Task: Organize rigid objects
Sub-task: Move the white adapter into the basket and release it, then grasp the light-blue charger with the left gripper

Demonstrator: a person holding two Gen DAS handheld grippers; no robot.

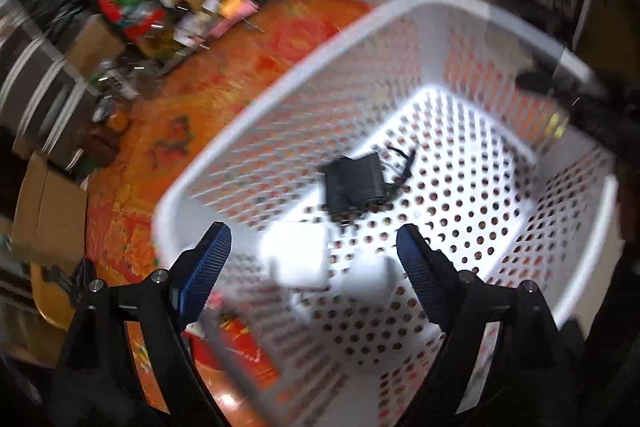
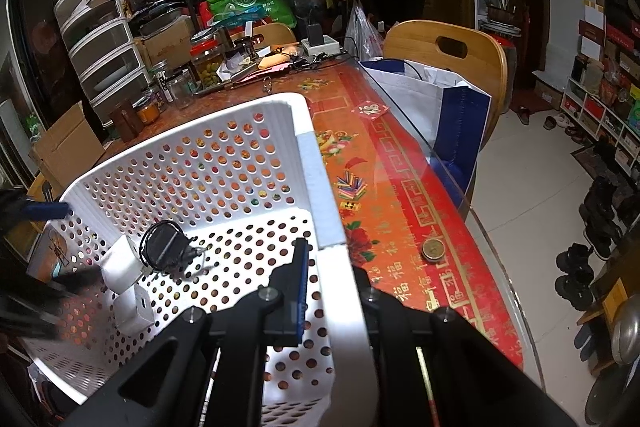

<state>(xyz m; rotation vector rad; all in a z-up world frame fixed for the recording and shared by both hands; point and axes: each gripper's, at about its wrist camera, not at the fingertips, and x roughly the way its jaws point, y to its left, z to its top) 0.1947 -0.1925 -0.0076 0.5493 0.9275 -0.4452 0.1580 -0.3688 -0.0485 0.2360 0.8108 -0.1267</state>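
Left gripper (image 1: pixel 314 241) hangs released over the white basket (image 2: pixel 320 167), where a black adapter (image 1: pixel 352 183) and two white chargers (image 2: pixel 124 261) lie. Right gripper (image 2: pixel 334 259) clamps the basket's rim; a red tag (image 2: pixel 370 110) on the table reads "福".

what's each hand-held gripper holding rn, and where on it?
Right hand-held gripper is clamped on the basket rim, at its near wall. Left hand-held gripper is open over the basket, holding nothing.
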